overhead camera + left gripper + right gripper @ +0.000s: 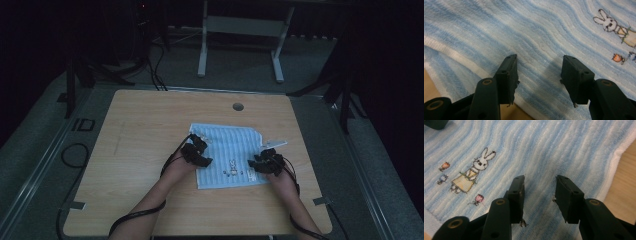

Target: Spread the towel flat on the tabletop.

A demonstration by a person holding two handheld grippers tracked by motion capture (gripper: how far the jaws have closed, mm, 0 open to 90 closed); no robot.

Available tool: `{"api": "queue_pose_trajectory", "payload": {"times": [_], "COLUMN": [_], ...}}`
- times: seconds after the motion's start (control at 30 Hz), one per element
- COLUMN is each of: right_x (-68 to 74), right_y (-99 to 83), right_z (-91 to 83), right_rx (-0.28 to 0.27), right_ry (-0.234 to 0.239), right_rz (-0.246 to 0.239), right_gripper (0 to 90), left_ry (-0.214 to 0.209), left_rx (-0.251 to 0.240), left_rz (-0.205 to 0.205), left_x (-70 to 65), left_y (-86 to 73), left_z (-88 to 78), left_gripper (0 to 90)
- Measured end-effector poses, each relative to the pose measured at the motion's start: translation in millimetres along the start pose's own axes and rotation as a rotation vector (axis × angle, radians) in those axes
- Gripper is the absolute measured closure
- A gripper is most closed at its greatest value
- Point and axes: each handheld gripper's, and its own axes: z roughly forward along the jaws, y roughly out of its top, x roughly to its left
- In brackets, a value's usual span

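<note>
A light-blue striped terry towel with a white border lies flat just right of centre on a pale wooden table, its long axis running roughly from the table's ten o'clock to four o'clock, the stripes following the shorter side. A small embroidered rabbit in a yellow dress sits near the hem closest to the person. The left gripper hangs over the towel's edge at nine o'clock, its jaws about half open above the cloth, nothing between them; in the left gripper view the pads hover over blue stripes beside the white border. The right gripper hangs over the edge at four o'clock, jaws likewise parted and gripping nothing, the towel's white hem and bare wood to their right in the right gripper view.
</note>
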Motion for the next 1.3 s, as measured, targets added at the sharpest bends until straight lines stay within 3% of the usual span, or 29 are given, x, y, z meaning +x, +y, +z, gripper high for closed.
{"api": "queue_pose_trajectory", "payload": {"times": [0.03, 0.23, 0.43, 0.5, 0.6, 0.63, 0.7, 0.87, 0.97, 1.07, 1.3], "right_x": [-3.6, -13.3, -18.1, -14.0, -8.9, -6.1, -5.2, -3.9, -1.5, -2.1, -1.2], "right_y": [3.4, 11.0, 17.5, 20.4, 17.0, 10.4, 2.2, -18.9, -32.9, -45.7, -50.3], "right_z": [2.5, 8.4, 11.7, 8.8, -0.7, -12.9, -25.6, -45.6, -49.9, -48.6, -44.2], "right_rx": [0.003, 0.004, 0.021, 0.063, 0.051, 0.038, 0.022, -0.009, 0.01, 0.022, 0.028], "right_ry": [-0.004, -0.008, 0.014, 0.017, 0.027, 0.028, 0.038, 0.028, 0.017, 0.04, 0.019], "right_rz": [0.008, 0.032, 0.047, 0.011, -0.024, -0.041, -0.044, -0.033, -0.047, -0.041, -0.065], "right_gripper": [58.5, 58.4, 55.0, 51.7, 50.5, 50.4, 49.9, 49.9, 49.7, 49.0, 51.5], "left_ry": [0.001, 0.017, -0.005, -0.015, -0.056, -0.054, -0.084, -0.127, -0.136, -0.132, -0.11], "left_rx": [-0.001, -0.008, 0.005, 0.013, 0.006, -0.003, -0.033, -0.05, -0.045, -0.013, -0.005], "left_rz": [-0.02, -0.033, -0.081, -0.062, -0.034, -0.017, 0.03, 0.085, 0.106, 0.111, 0.123], "left_x": [5.2, 14.1, 22.9, 18.8, 9.5, 4.8, -9.8, -29.4, -39.7, -44.4, -44.7], "left_y": [5.6, 15.9, 22.7, 20.3, 8.6, 3.5, -11.3, -27.8, -35.8, -40.3, -39.4], "left_z": [3.4, 10.6, 12.6, 8.3, -4.1, -10.1, -27.7, -40.3, -39.5, -31.3, -23.2], "left_gripper": [46.7, 46.7, 45.7, 42.5, 39.8, 39.8, 39.7, 39.7, 39.7, 39.7, 40.1]}}
